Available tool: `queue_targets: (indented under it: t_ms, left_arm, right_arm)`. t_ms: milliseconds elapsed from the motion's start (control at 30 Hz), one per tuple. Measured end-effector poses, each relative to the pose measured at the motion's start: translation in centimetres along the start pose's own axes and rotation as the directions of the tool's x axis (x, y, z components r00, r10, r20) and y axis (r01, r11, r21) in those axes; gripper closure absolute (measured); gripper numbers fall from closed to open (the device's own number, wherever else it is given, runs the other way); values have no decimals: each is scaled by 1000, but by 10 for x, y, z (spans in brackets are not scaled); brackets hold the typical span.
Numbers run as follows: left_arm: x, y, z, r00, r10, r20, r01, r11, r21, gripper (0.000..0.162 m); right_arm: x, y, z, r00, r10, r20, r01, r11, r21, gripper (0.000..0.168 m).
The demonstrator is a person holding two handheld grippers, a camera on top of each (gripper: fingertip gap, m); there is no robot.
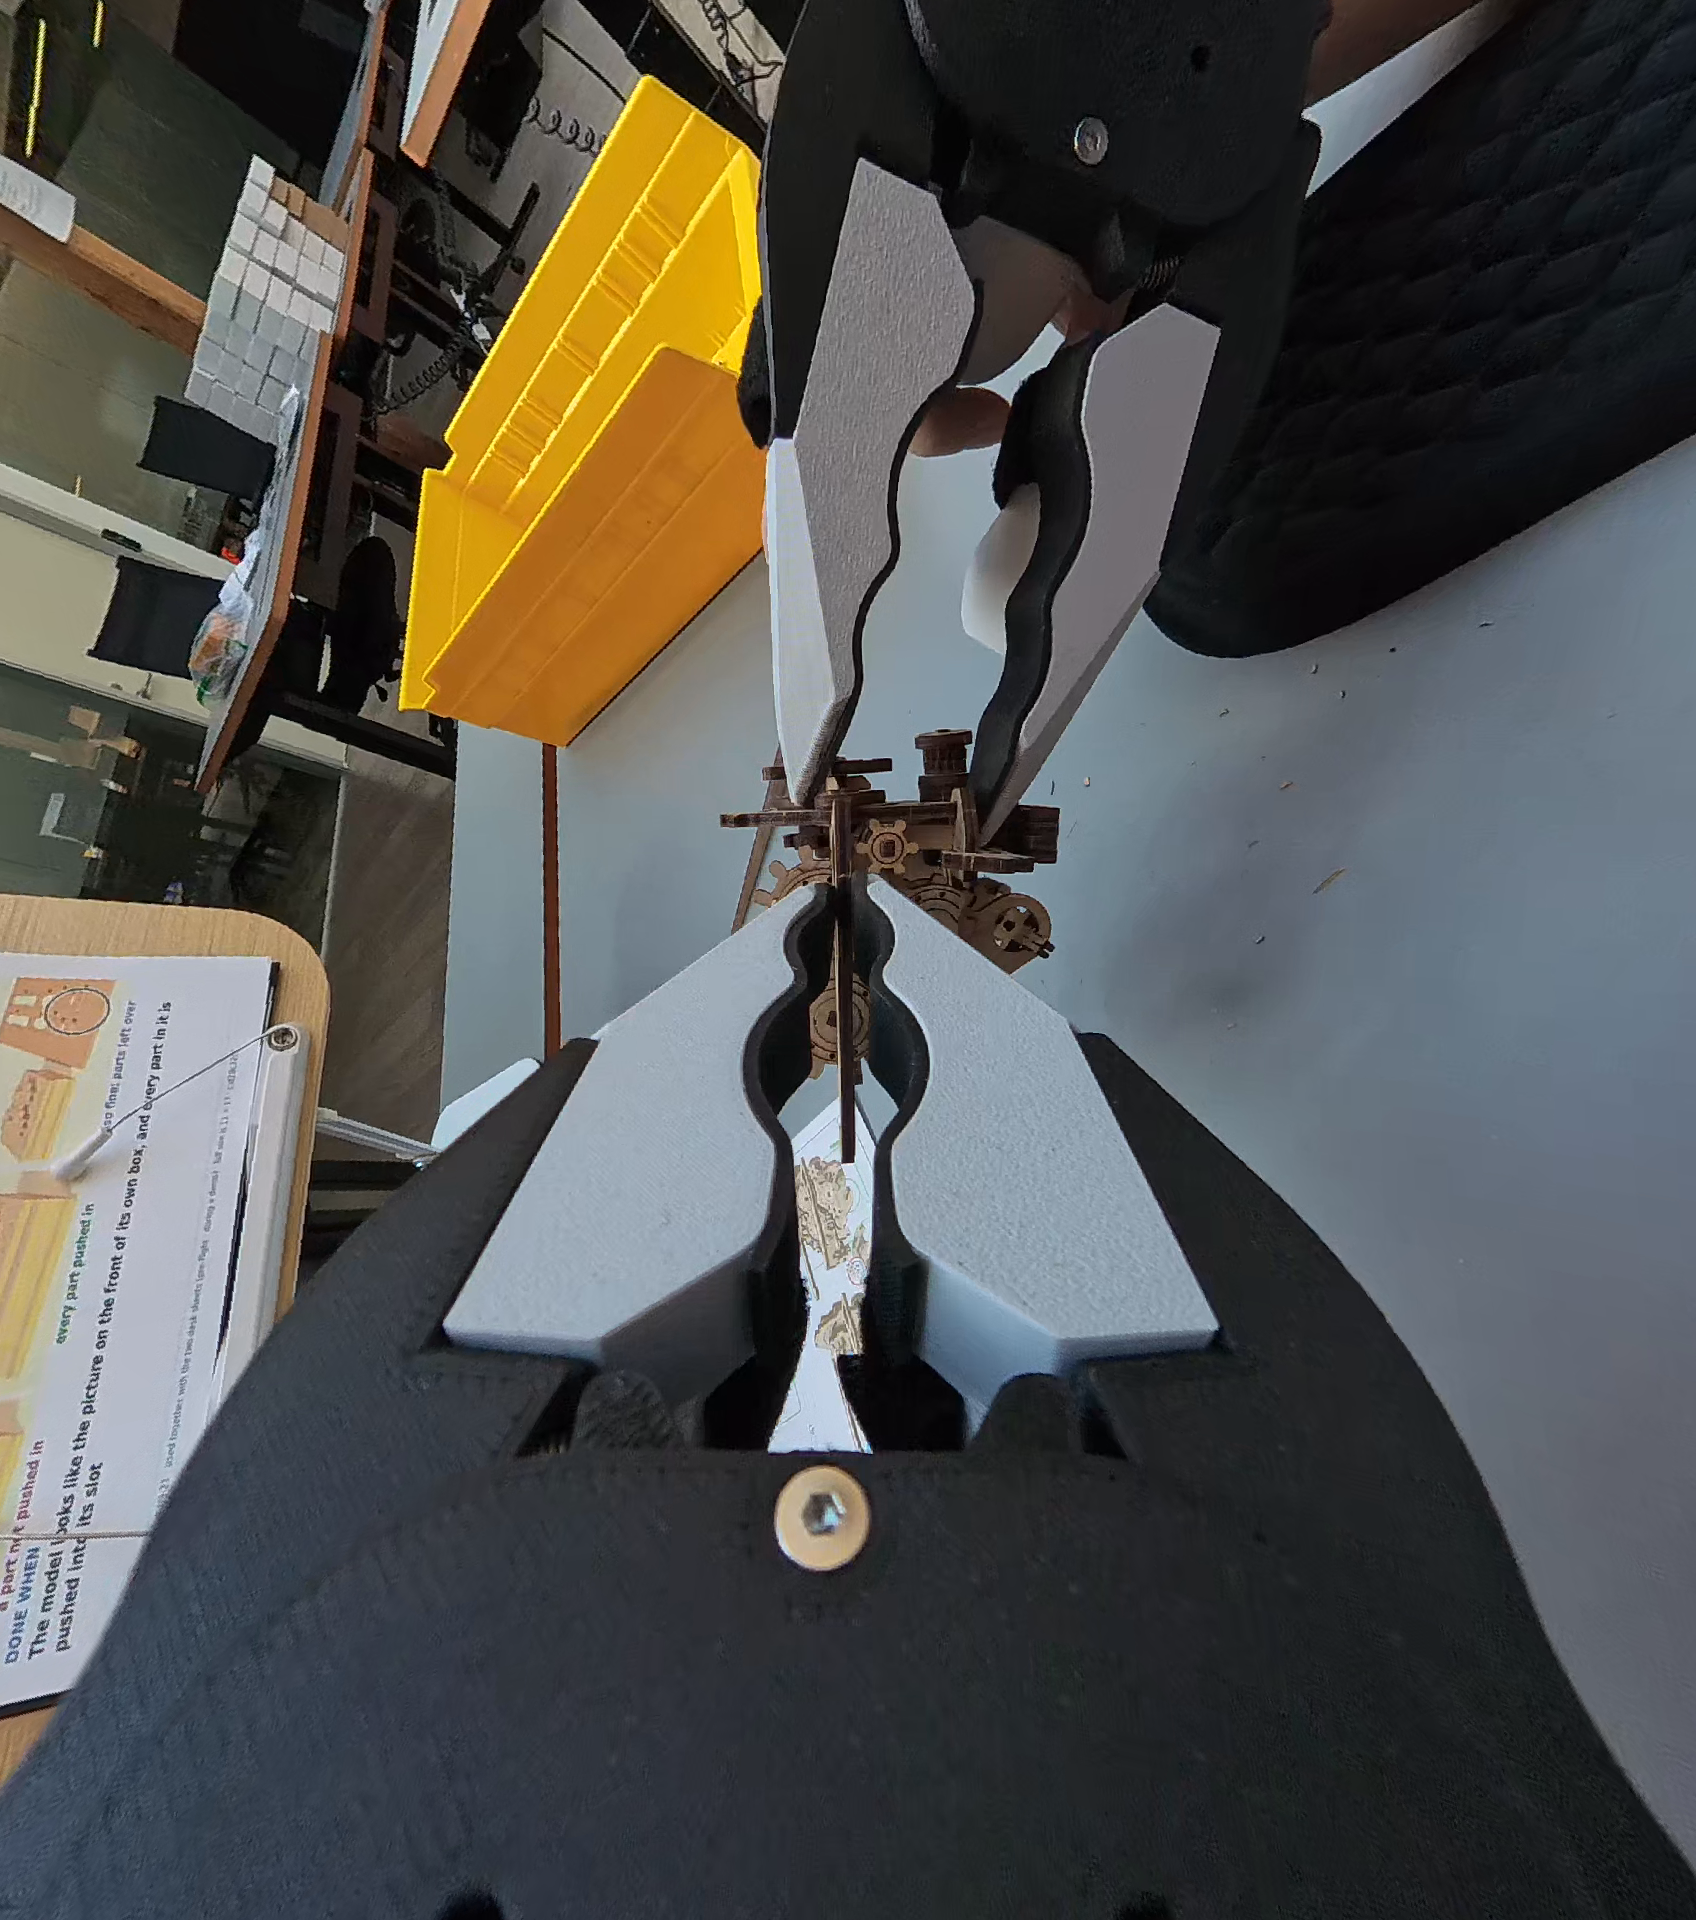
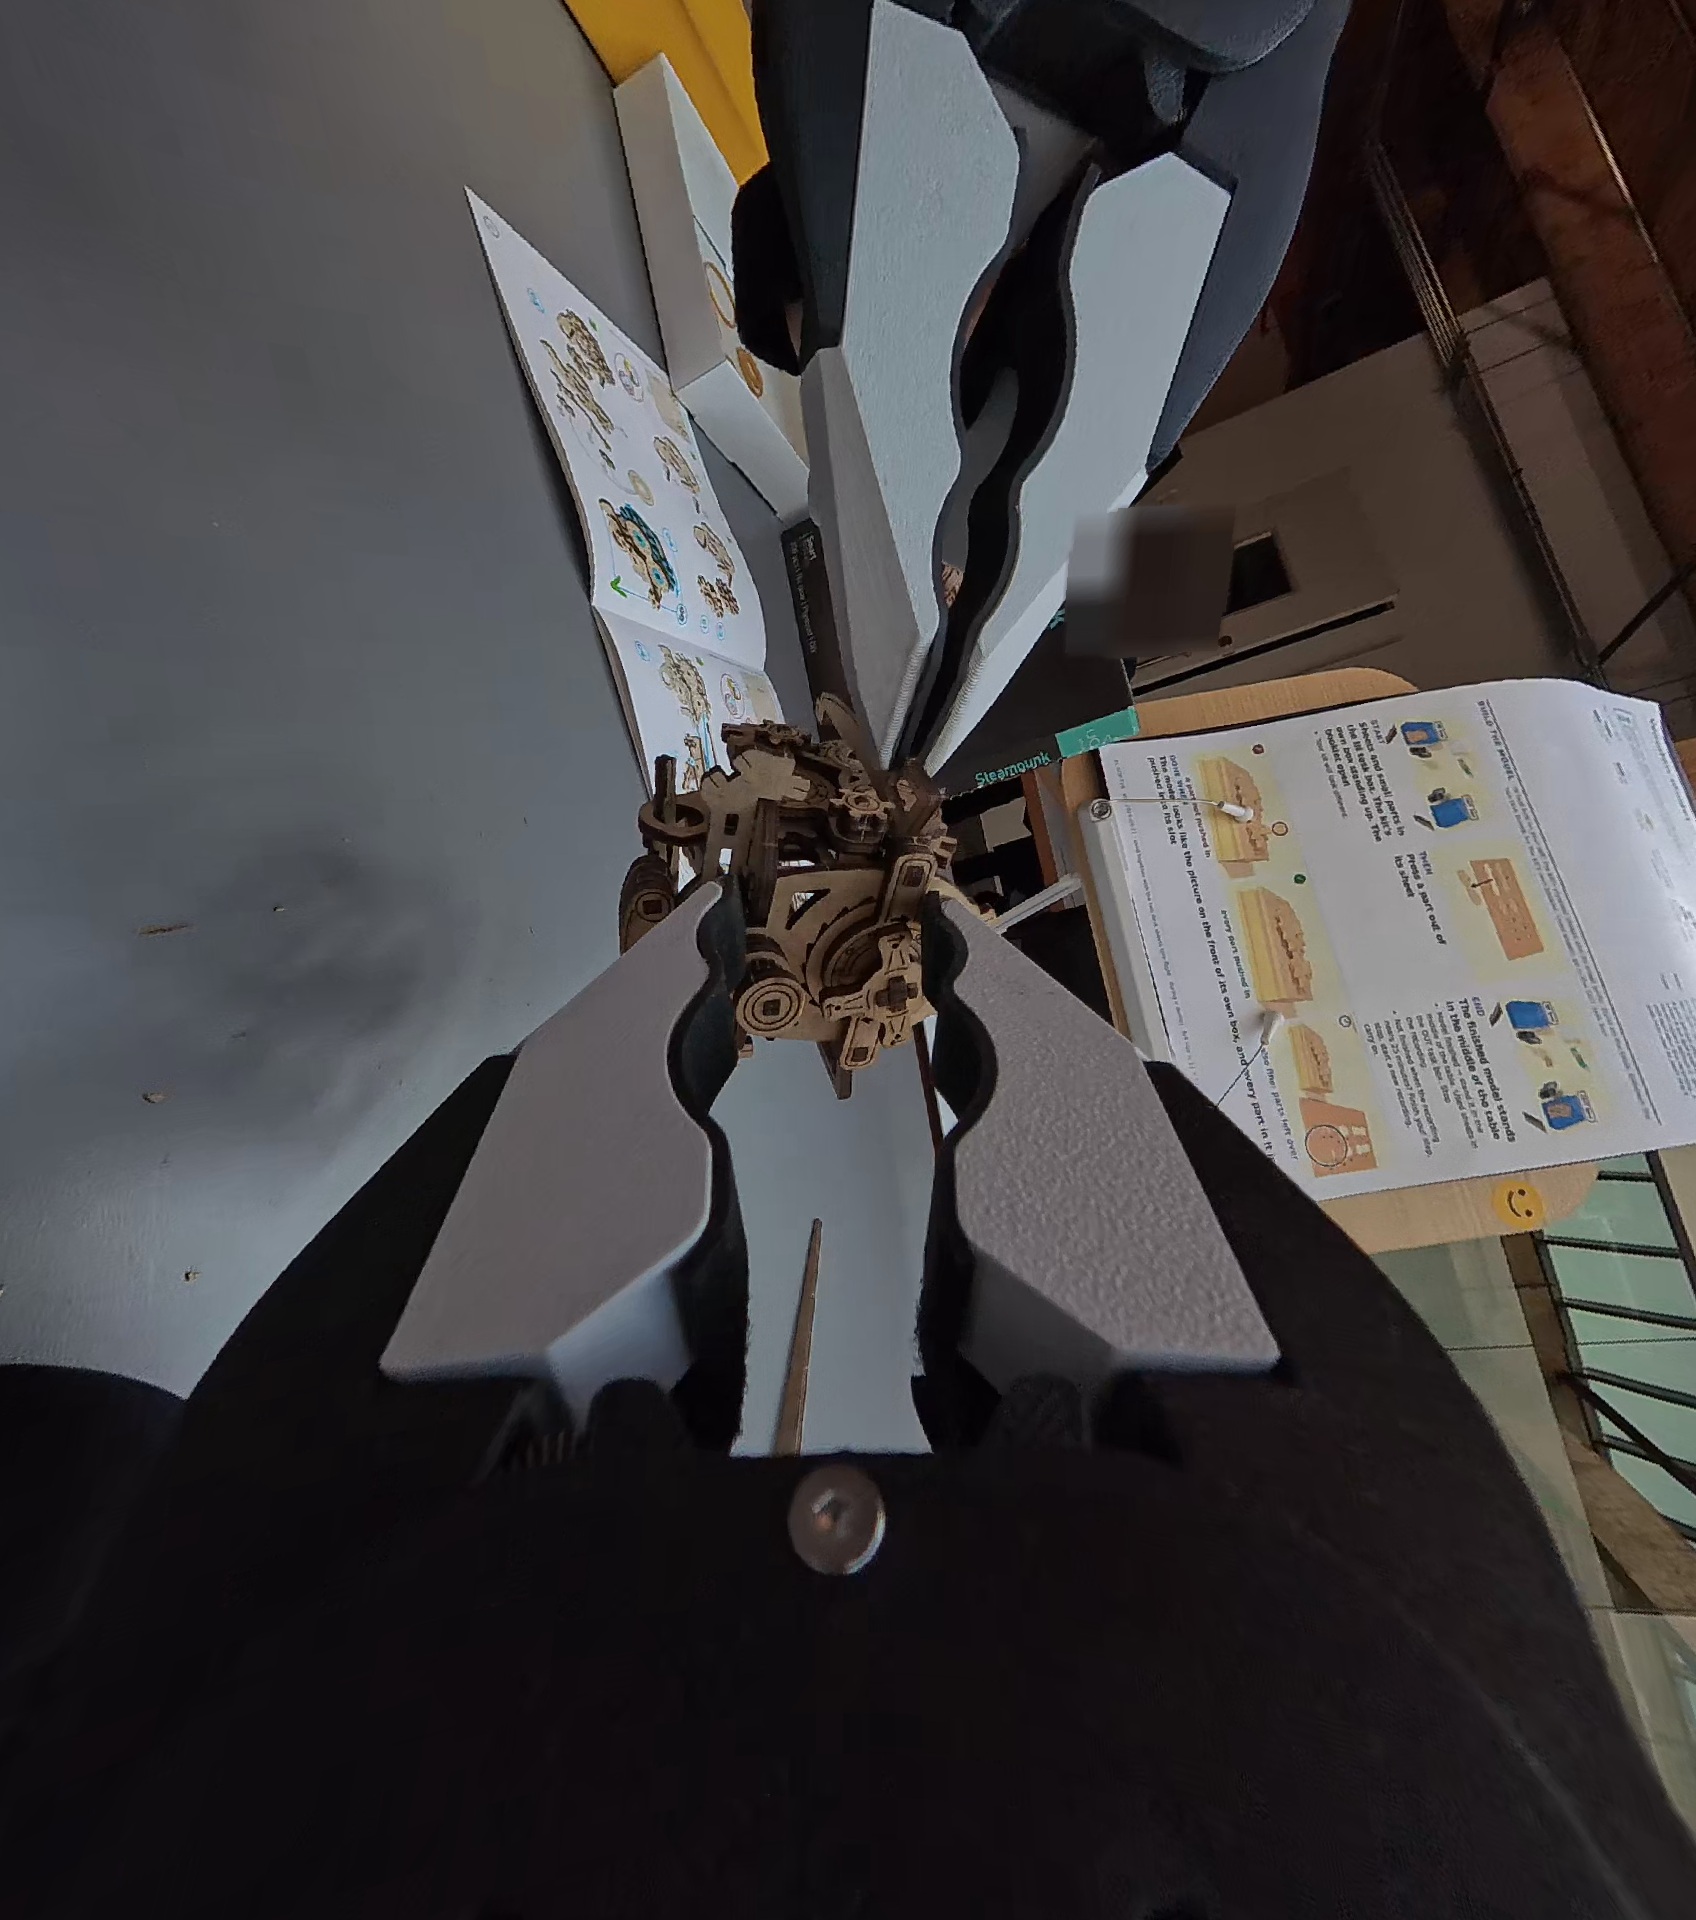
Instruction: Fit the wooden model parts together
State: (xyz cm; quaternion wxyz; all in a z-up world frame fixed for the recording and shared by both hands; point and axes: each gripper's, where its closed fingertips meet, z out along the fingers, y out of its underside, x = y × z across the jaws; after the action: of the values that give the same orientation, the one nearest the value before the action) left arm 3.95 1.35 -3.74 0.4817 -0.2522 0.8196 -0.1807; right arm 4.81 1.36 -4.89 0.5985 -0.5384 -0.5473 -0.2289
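- Wooden model [image 2: 802, 935]: laser-cut plywood, pale tan faces with dark burnt edges, a dense cluster of gears, spoked wheels and slotted plates. It sits between your two grippers, up off the grey table [image 1: 1446, 935].
- Your right gripper [image 2: 828, 935] has the model body clamped between its two white fingers, with the dark inner pads pressed on either side of it.
- Your left gripper [image 1: 842, 902] is closed on a thin flat wooden part [image 1: 844, 1039], held edge-on between the fingertips. The part's far end meets the model at the cross-shaped pieces on its near side. Can't tell if it is seated in a slot.
- In the right wrist view the left gripper's tips come down onto the top of the model.
- Yellow bin [image 1: 595, 436]: plastic, on the table beyond the model, open side facing you. Only its ribbed inner walls are visible; can't make out any contents.
- Open instruction booklet [image 2: 615, 468] lies flat on the table beside a white box [image 2: 688, 260]; a dark box [image 2: 1031, 727] with a teal strip stands behind the model.
- Printed instruction sheet [image 2: 1395, 935] is clipped on a wooden board [image 2: 1270, 696] at the table edge.
- Thin wooden stick [image 2: 802, 1340] lies on the table under your right gripper.
- Small wood chips [image 2: 158, 1096] are scattered on the table.
- Black quilted pad [image 1: 1498, 312] lies at the far side.
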Motion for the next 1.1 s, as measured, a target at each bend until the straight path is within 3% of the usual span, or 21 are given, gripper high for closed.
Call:
queue_targets:
  t_ms: [233, 333, 400, 500, 600, 700, 733, 833, 967, 1100]
  left_arm:
    - [1, 1, 5, 1000, -6, 5, 6, 1000, 0, 160]
    - [-14, 5, 1, 996, -25, 84, 26, 1000, -15, 139]
    - [-26, 13, -10, 992, -83, 96, 86, 996, -21, 130]
    - [-48, 25, -36, 968, -225, 114, 222, 974, 34, 135]
    - [-51, 61, -54, 929, -365, 63, 367, 929, -38, 138]
    - [-49, 107, -55, 889, -449, 89, 458, 873, -169, 126]
    - [-49, 121, -50, 873, -476, 109, 488, 850, -197, 110]
    - [-30, 149, -27, 810, -582, 70, 575, 765, -290, 83]
    - [3, 179, -9, 826, -563, 25, 518, 741, -428, 93]
    - [17, 192, -2, 826, -563, 10, 499, 723, -478, 105]
  right_arm:
    - [-3, 4, 2, 1000, -10, 6, 11, 1000, -13, 137]
    - [0, 10, 2, 1000, -2, -5, 2, 1000, -13, 136]
    - [3, 23, 2, 999, -25, -25, 24, 999, -46, 136]
    - [-2, 40, 3, 996, -79, -29, 77, 995, -70, 136]
    - [-14, 51, 4, 979, -204, -22, 202, 976, -85, 136]
    - [-22, 57, 6, 977, -215, -7, 214, 974, -77, 136]
    - [-22, 57, 7, 978, -206, -11, 205, 976, -75, 136]
    - [-17, 55, 7, 981, -188, -40, 185, 981, -60, 136]
    - [-9, 56, 2, 987, -145, -67, 142, 989, -51, 136]
    - [-1, 57, -2, 991, -107, -85, 104, 994, -40, 136]
